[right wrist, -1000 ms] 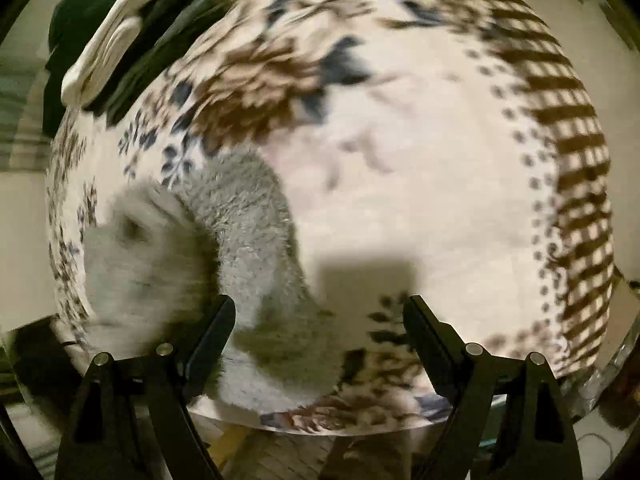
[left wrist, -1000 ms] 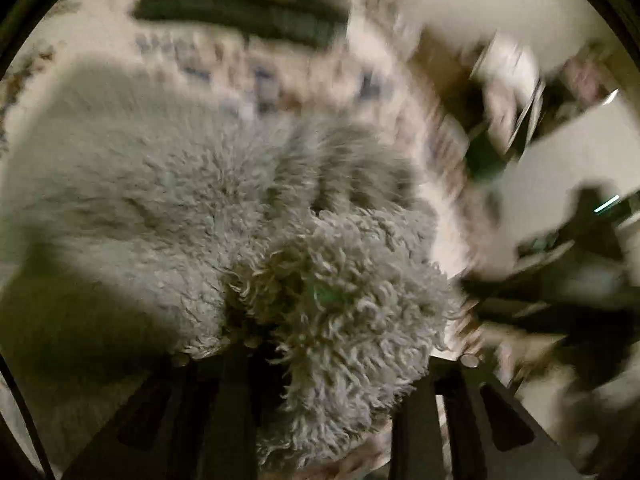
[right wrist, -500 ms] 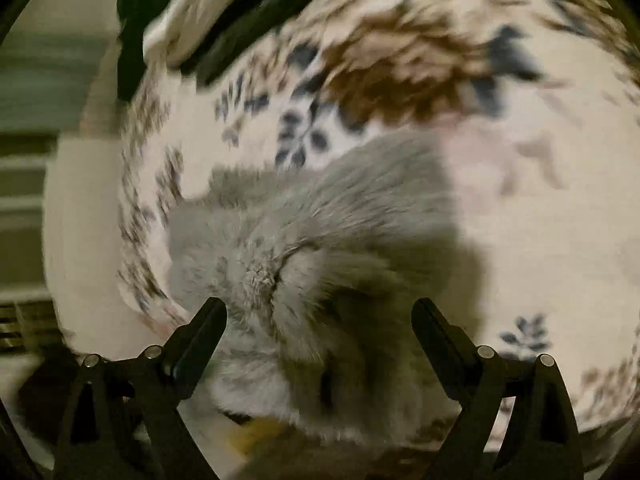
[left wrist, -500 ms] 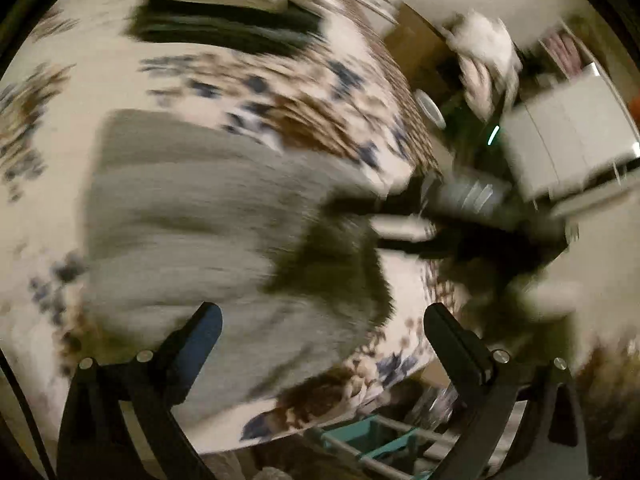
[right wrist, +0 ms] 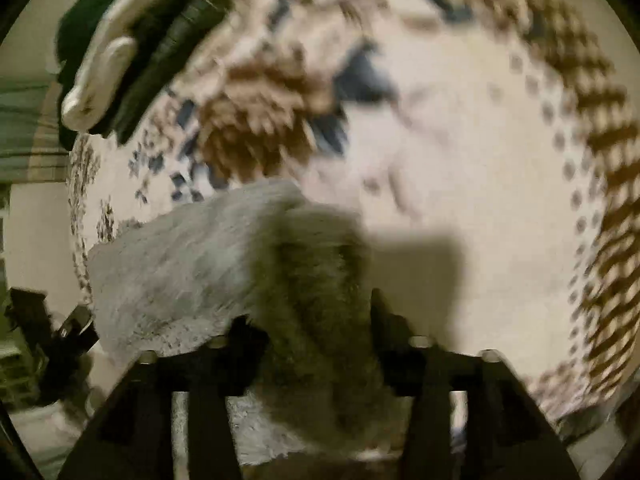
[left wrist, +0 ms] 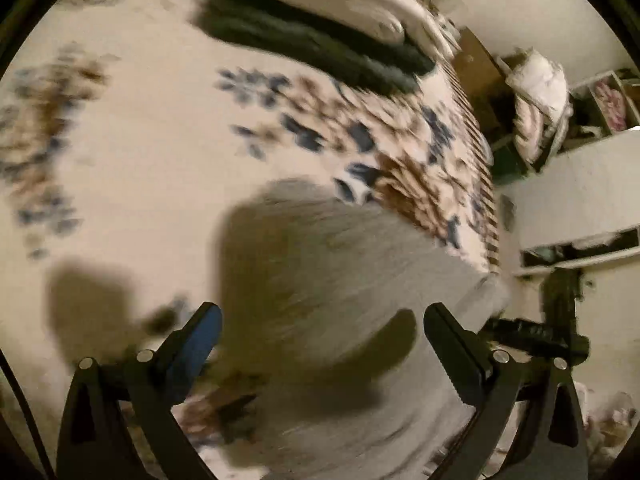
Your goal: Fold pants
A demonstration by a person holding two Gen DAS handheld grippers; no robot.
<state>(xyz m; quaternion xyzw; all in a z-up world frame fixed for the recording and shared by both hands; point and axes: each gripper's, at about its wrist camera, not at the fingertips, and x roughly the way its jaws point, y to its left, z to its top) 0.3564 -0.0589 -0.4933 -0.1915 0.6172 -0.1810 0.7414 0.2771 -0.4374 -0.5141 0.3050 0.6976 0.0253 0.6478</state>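
The grey fluffy pants [left wrist: 340,280] lie bunched on the patterned bedspread [left wrist: 140,120] near its front right edge. My left gripper [left wrist: 320,340] is open and empty, hovering above the pants. My right gripper [right wrist: 316,320] is shut on a thick fold of the grey fluffy pants [right wrist: 192,264], which spread out to its left. Both views are motion-blurred. The other gripper shows dark at the right in the left wrist view [left wrist: 532,336].
A stack of folded dark green and white clothes [left wrist: 328,36] lies at the far side of the bed; it also shows in the right wrist view [right wrist: 132,48]. White shelves and clutter [left wrist: 580,184] stand beyond the bed's right edge.
My left gripper let go of the pants, opened and pulled back. My right gripper moved over the pants and closed on a fold of them.
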